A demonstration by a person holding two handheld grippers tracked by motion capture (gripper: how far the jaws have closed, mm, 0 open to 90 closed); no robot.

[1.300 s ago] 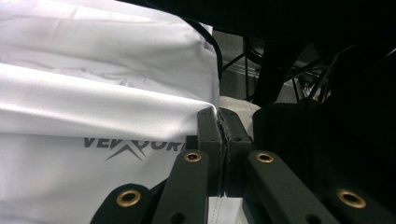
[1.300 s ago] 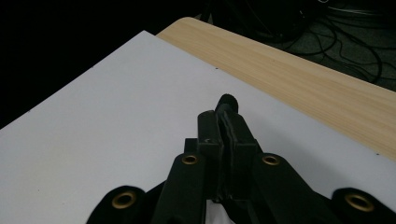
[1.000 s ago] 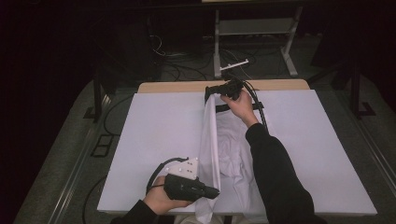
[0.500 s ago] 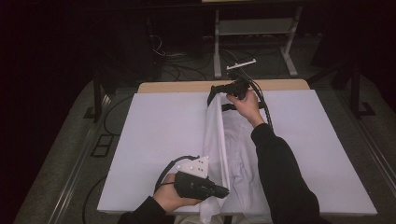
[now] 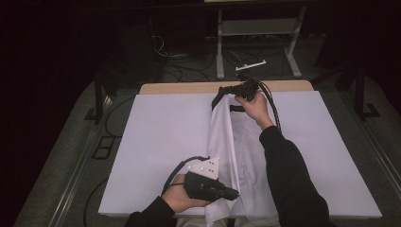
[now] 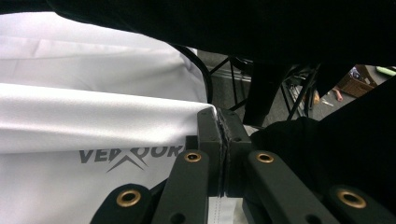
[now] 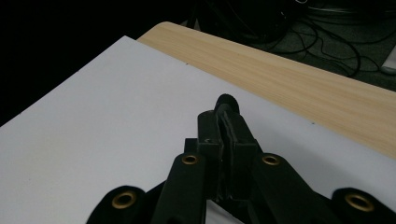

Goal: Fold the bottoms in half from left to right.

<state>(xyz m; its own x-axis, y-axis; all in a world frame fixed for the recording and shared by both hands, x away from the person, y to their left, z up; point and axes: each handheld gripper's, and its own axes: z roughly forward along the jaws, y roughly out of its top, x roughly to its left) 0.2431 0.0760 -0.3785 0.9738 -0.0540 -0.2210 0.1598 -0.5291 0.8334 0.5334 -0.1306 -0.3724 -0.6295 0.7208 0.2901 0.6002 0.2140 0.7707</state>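
High view: the smooth white fabric garment (image 5: 236, 156) lies stretched lengthwise on the white-covered table (image 5: 156, 142). The left gripper (image 5: 231, 193) clamps its near hem; the right gripper (image 5: 221, 94) seemingly pinches the far end, now drawn farther away.

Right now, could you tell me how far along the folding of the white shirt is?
Partly done. The white shirt lies lengthwise on the table, its left side already turned in. In hand: the left gripper pinches the near hem, and the right gripper holds the far end, stretching that fold. Left: laying it flat and folding the rest, I'd guess.
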